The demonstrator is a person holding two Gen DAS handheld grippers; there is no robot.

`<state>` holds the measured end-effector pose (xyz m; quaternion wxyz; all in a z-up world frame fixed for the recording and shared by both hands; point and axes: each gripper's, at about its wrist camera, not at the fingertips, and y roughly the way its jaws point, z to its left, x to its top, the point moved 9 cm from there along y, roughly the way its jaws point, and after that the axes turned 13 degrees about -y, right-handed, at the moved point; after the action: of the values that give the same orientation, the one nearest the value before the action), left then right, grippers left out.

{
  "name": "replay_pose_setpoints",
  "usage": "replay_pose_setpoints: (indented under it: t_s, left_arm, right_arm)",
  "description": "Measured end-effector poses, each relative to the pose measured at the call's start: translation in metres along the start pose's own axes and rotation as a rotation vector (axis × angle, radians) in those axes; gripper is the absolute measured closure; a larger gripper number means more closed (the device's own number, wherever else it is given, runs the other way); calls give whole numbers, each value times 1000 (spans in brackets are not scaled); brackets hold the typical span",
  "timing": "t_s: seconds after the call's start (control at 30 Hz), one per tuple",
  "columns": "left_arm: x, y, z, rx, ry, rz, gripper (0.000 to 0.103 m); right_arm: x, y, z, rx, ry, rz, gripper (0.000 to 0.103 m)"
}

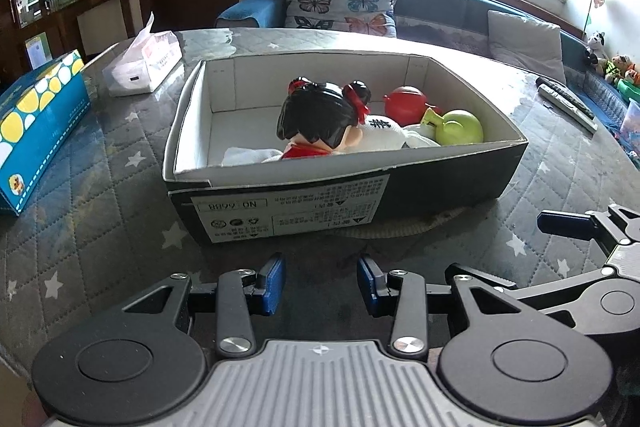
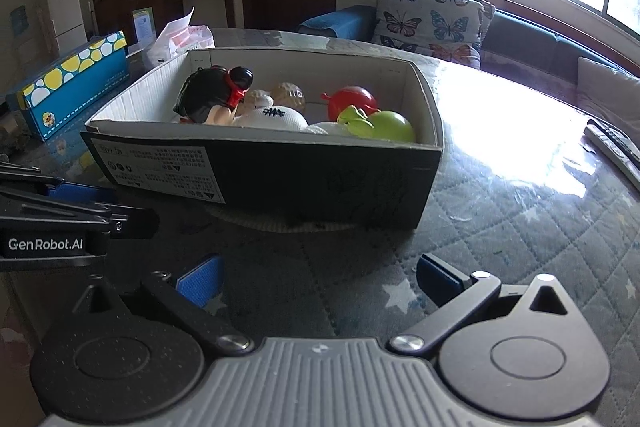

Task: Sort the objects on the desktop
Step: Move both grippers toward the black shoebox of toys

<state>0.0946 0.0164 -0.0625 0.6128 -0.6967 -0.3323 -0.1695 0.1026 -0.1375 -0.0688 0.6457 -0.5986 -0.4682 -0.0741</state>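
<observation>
Blue carton (image 1: 38,123) and tissues (image 1: 144,61) are seen at table (image 1: 100,187) left. Box (image 1: 344,187) is centred, doll (image 1: 320,123), red toy (image 1: 406,103), green toy (image 1: 460,127) inside. Left claw (image 1: 321,281) is held part-open, empty; right claw (image 2: 320,281) wide, empty, both near box.

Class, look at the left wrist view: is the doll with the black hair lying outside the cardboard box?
No. The doll lies inside the box, beside the red toy and the green toy.
</observation>
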Motion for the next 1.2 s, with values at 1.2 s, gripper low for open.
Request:
replay_pose_setpoints:
  t_s: [1.2]
  left_arm:
    - [25,11,-6,15,-1,43,62]
  right_arm:
    - [27,8,-14,30,-30,-24,0]
